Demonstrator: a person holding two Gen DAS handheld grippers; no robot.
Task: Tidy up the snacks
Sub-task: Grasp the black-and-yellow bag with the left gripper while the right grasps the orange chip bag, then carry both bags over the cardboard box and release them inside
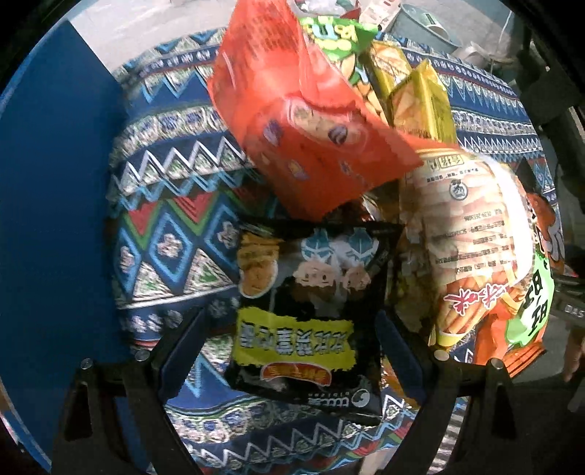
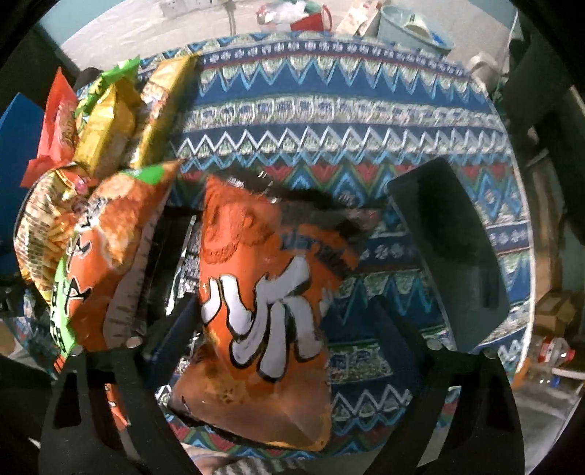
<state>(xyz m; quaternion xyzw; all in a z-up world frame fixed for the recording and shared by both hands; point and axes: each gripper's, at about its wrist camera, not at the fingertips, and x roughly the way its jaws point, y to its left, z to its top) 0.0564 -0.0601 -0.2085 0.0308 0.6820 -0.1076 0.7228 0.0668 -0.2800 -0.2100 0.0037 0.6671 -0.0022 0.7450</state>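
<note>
In the left wrist view a black snack bag with a yellow label point(image 1: 303, 299) lies between the open fingers of my left gripper point(image 1: 292, 329), on the patterned tablecloth point(image 1: 164, 204). Behind it stand a red-orange bag point(image 1: 307, 120), a green bag point(image 1: 340, 47), yellow bags point(image 1: 413, 91) and a clear-fronted stick-snack bag point(image 1: 475, 237). In the right wrist view an orange bag with white characters point(image 2: 263, 299) lies between the open fingers of my right gripper point(image 2: 289, 321). The pile of bags point(image 2: 98, 204) stands to its left.
A black box point(image 2: 453, 248) lies on the tablecloth point(image 2: 329, 124) at the right of the right wrist view. A blue panel point(image 1: 55, 219) borders the table on the left. A grey bucket point(image 2: 413, 29) and a red cup point(image 2: 314, 18) sit beyond the far edge.
</note>
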